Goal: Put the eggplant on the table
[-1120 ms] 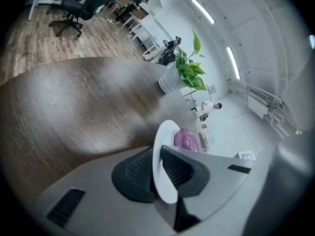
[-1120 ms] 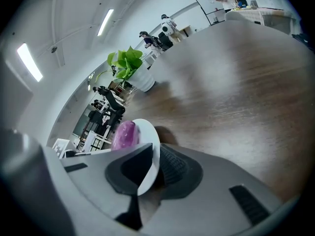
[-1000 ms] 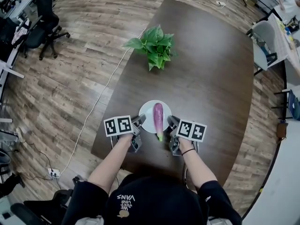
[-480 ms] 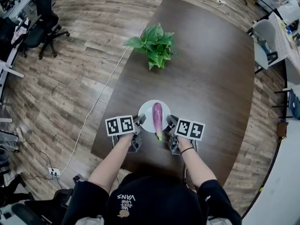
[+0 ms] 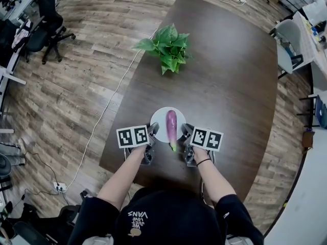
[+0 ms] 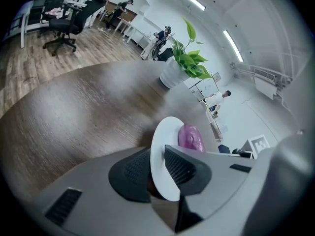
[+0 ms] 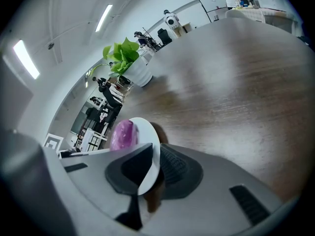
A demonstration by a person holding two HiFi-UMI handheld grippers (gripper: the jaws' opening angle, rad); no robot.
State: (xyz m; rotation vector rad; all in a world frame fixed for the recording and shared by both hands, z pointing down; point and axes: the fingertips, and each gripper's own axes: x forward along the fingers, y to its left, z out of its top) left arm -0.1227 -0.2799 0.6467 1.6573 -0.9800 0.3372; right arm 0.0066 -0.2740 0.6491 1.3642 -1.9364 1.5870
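Observation:
A purple eggplant lies on a white plate near the front edge of the dark wooden table. My left gripper is at the plate's left rim. In the left gripper view the rim runs between its pads, and its jaws have just been opening, so they now stand slightly apart around it. My right gripper is shut on the plate's right rim. The eggplant shows beyond the rim in the left gripper view, and the eggplant shows the same way in the right gripper view.
A potted green plant stands on the table beyond the plate. Bare tabletop stretches to the right and far side. Office chairs and a white cable are on the wooden floor to the left.
The left gripper has rolled a little at the plate's rim. The plate, the eggplant and the right gripper keep their places.

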